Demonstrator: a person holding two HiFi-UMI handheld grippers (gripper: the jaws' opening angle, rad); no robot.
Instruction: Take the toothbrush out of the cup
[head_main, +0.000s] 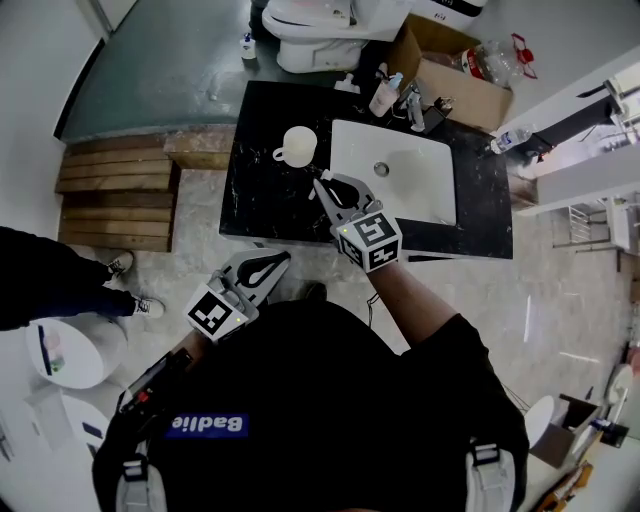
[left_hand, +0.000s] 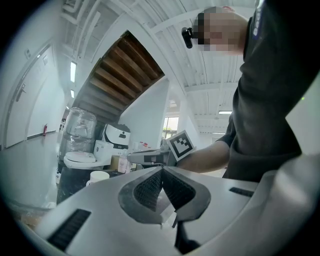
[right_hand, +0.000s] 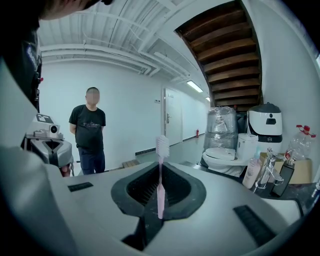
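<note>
A white cup (head_main: 298, 146) stands on the black counter (head_main: 265, 190), left of the sink; it also shows in the left gripper view (left_hand: 96, 176). My right gripper (head_main: 333, 190) hovers just in front of the cup, over the sink's near left corner. It (right_hand: 160, 169) is shut on a pink toothbrush (right_hand: 160, 192), which stands upright between the jaws with its white bristles on top, clear of the cup. My left gripper (head_main: 262, 268) hangs back off the counter's front edge, close to the body. Its jaws (left_hand: 161, 172) meet with nothing between them.
A white sink (head_main: 395, 170) fills the counter's right half, with a faucet (head_main: 415, 105) and a pink bottle (head_main: 385, 95) behind it. Beyond are a toilet (head_main: 320, 30) and a cardboard box (head_main: 460, 75). Wooden steps (head_main: 115, 195) lie left. A person (right_hand: 91, 132) stands nearby.
</note>
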